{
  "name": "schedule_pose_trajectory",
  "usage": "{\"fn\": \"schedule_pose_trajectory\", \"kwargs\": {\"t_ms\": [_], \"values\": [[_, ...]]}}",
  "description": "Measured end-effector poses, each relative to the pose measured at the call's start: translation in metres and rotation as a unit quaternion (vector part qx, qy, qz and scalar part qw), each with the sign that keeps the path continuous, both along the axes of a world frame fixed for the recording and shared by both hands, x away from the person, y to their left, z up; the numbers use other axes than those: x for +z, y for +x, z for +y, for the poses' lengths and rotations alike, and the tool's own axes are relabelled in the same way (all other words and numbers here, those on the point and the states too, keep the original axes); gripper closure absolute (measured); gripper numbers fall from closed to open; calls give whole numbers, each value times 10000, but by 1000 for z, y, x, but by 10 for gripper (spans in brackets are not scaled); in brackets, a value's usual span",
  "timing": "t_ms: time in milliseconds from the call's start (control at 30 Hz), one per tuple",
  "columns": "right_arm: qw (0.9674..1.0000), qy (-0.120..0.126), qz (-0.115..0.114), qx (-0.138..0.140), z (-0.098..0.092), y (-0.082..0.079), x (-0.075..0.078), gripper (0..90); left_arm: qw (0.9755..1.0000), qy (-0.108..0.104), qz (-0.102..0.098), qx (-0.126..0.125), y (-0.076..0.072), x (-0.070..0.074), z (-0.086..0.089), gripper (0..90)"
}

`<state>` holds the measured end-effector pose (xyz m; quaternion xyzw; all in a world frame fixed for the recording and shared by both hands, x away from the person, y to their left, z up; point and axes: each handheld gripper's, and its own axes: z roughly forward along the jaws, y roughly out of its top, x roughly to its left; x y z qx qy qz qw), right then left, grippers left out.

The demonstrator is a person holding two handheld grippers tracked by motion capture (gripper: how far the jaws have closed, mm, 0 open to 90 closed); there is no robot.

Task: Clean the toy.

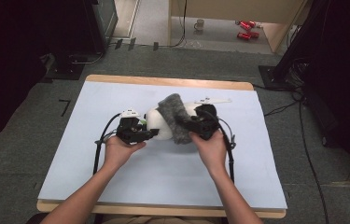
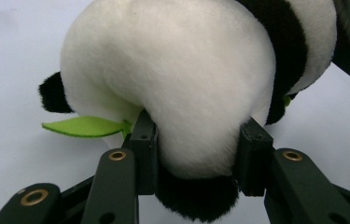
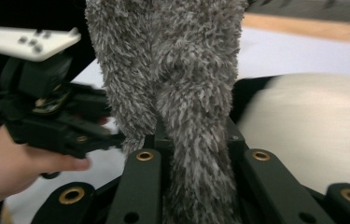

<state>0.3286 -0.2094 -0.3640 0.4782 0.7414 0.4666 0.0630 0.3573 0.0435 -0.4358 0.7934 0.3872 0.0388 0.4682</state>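
A black-and-white panda plush (image 1: 160, 122) lies at the middle of the table, with a grey fuzzy cloth (image 1: 176, 116) draped over it. My left gripper (image 1: 152, 133) comes in from the left. In the left gripper view its jaws (image 2: 196, 140) are shut on a white, black-tipped part of the panda plush (image 2: 177, 74), beside a green felt leaf (image 2: 84, 126). My right gripper (image 1: 183, 125) reaches in from the right. The right gripper view shows it (image 3: 193, 140) shut on the hanging grey cloth (image 3: 172, 60), with the panda's white body (image 3: 312, 126) blurred behind.
A pale blue mat covers the wooden table (image 1: 163, 186), which has free room on all sides of the plush. On the floor beyond the far edge stand a mug (image 1: 199, 24) and red cans (image 1: 246, 29). Dark stands and cables flank both sides.
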Motion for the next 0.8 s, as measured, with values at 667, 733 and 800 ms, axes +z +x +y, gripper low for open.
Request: {"fn": "schedule_pose_trajectory", "kwargs": {"t_ms": [667, 733, 800], "values": [[9971, -726, 124, -165, -7, 5, -27, 778, 10000, 11, -66, -50, 1, -3, 1, 595], [9976, -628, 109, -272, -17, 5, -23, 777, 10000, -20, -2, -30, 3, -3, 4, 596], [9977, -564, 123, -356, -25, 6, -21, 776, 10000, -16, 3, -23, 4, -4, 6, 596]]}}
